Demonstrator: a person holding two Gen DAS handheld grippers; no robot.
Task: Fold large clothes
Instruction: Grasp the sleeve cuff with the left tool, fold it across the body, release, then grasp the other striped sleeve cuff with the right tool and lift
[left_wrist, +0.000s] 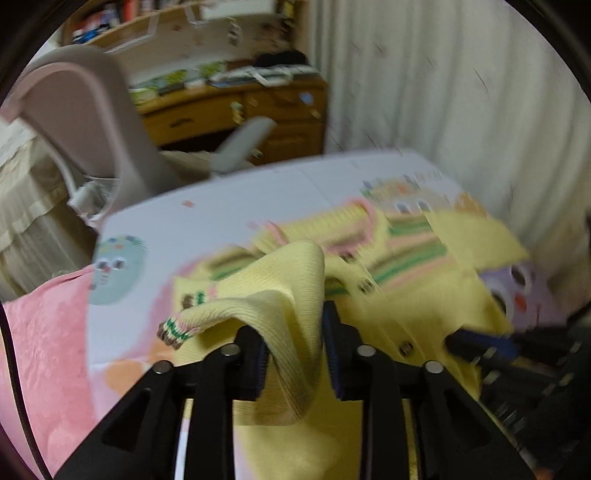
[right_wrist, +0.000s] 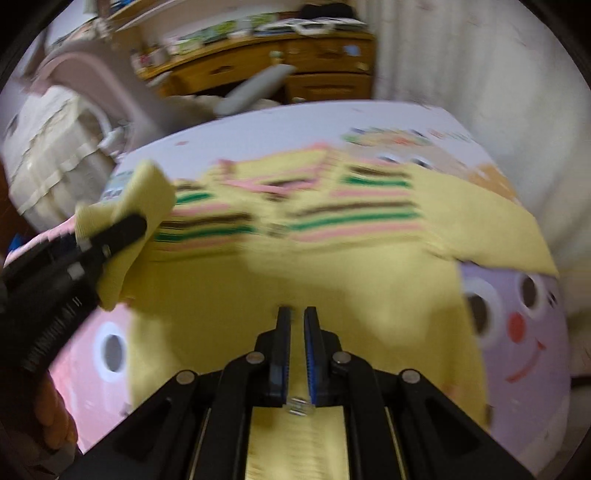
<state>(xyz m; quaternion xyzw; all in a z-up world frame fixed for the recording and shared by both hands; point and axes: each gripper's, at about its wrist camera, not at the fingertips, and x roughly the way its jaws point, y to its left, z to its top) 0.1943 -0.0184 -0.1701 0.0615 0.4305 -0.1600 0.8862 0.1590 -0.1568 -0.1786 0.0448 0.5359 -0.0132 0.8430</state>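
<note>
Cartoon-printed mat (right_wrist: 517, 332) carries soft yellow striped knit cardigan (right_wrist: 295, 280); left gripper (left_wrist: 295, 354) loosely holds its sleeve, right gripper (right_wrist: 297, 354) clenched, empty.

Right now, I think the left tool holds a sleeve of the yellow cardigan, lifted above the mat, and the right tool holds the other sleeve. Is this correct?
Not quite. The left tool does hold a lifted sleeve of the yellow cardigan, but the right tool holds nothing: the right wrist view shows its pads nearly shut with no cloth between them, over the cardigan's body on the mat.
</note>
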